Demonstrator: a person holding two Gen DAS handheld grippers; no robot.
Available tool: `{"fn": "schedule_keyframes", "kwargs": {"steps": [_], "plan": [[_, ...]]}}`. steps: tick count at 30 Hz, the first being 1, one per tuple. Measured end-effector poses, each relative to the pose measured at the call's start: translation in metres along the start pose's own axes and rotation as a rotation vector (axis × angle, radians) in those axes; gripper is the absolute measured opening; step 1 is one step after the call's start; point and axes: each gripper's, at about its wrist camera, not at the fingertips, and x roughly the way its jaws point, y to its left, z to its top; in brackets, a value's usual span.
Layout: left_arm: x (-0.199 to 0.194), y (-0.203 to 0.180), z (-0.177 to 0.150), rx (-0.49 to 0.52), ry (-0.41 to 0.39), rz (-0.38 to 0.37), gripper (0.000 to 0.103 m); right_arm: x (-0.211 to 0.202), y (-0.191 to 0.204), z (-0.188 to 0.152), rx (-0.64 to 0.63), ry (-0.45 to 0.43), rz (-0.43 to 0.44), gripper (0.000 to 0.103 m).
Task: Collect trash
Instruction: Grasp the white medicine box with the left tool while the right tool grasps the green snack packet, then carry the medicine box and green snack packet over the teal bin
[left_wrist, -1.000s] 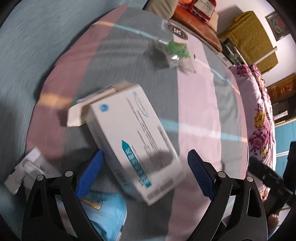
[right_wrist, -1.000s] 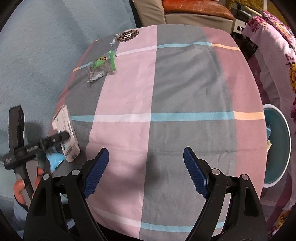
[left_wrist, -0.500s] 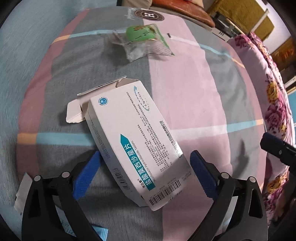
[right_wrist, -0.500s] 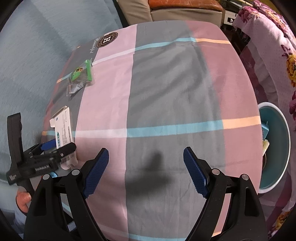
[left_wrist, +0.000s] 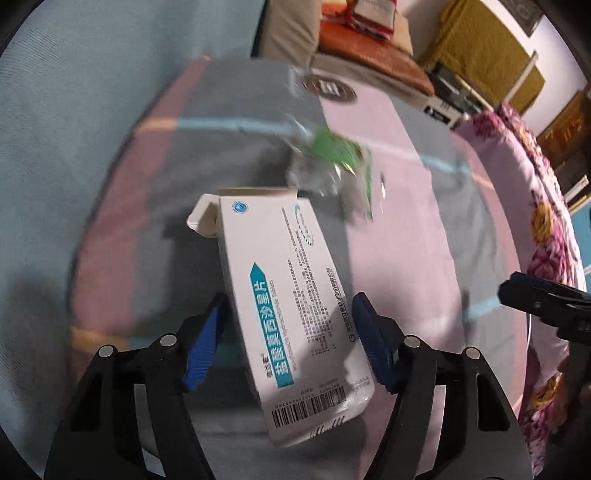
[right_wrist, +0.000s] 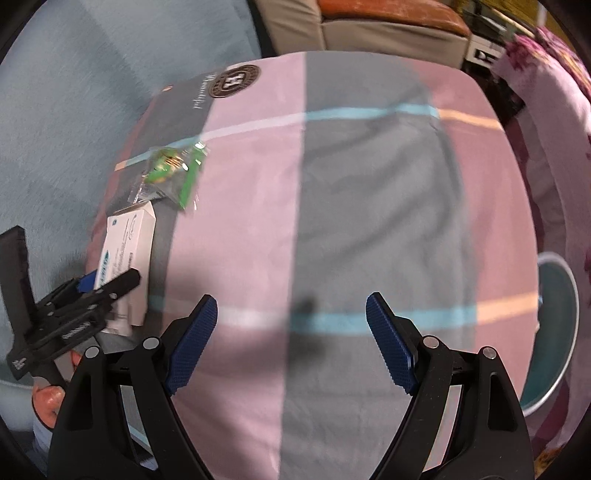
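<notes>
A white medicine box (left_wrist: 284, 288) with teal print and an open flap lies on the checked tablecloth (left_wrist: 406, 236). My left gripper (left_wrist: 289, 306) straddles its near end. The jaws are closing, the blue pads (left_wrist: 207, 339) stand right beside the box's long sides, and a sliver of gap shows at the right pad. A crumpled clear and green wrapper (left_wrist: 332, 151) lies just beyond the box. The right wrist view shows the same box (right_wrist: 127, 236), wrapper (right_wrist: 170, 170) and left gripper (right_wrist: 107, 284) at the table's left edge. My right gripper (right_wrist: 291, 314) hangs open over bare cloth mid-table, nothing between its fingers.
A teal bin with a white rim (right_wrist: 557, 332) stands on the floor off the table's right edge. A floral cover (left_wrist: 546, 236) lies to the right, a sofa (right_wrist: 388, 26) behind the table. Blue-grey carpet (right_wrist: 74, 92) spreads to the left. A person's hand (right_wrist: 46, 398) holds the left gripper.
The left jaws have narrowed around the box and the gripper has rolled more in line with it. The right gripper has drifted across the cloth toward the left side, still open.
</notes>
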Motion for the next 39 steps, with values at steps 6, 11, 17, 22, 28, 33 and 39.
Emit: {"fn": "schedule_keyframes", "kwargs": {"steps": [6, 11, 17, 22, 28, 33, 39], "plan": [[-0.003, 0.028, 0.018, -0.05, -0.038, -0.01, 0.07, 0.016, 0.043, 0.038, -0.155, -0.007, 0.003, 0.079], [-0.001, 0.041, 0.029, -0.042, -0.059, -0.032, 0.07, 0.04, 0.085, 0.076, -0.409, 0.047, -0.003, 0.079], [0.009, 0.049, 0.034, -0.047, -0.053, -0.009, 0.07, 0.071, 0.118, 0.106, -0.609, 0.119, 0.024, 0.079], [0.017, 0.06, 0.033, -0.077, -0.039, -0.001, 0.07, 0.094, 0.141, 0.116, -0.735, 0.163, 0.037, 0.079], [0.018, 0.057, 0.035, -0.064, -0.042, 0.025, 0.07, 0.103, 0.137, 0.12, -0.682, 0.171, 0.122, 0.055], [0.014, 0.046, 0.033, -0.051, -0.059, 0.054, 0.07, 0.084, 0.111, 0.109, -0.559, 0.132, 0.127, 0.054], [0.007, 0.018, 0.03, -0.003, -0.065, 0.03, 0.07, 0.056, 0.074, 0.087, -0.408, 0.082, 0.126, 0.054]]}}
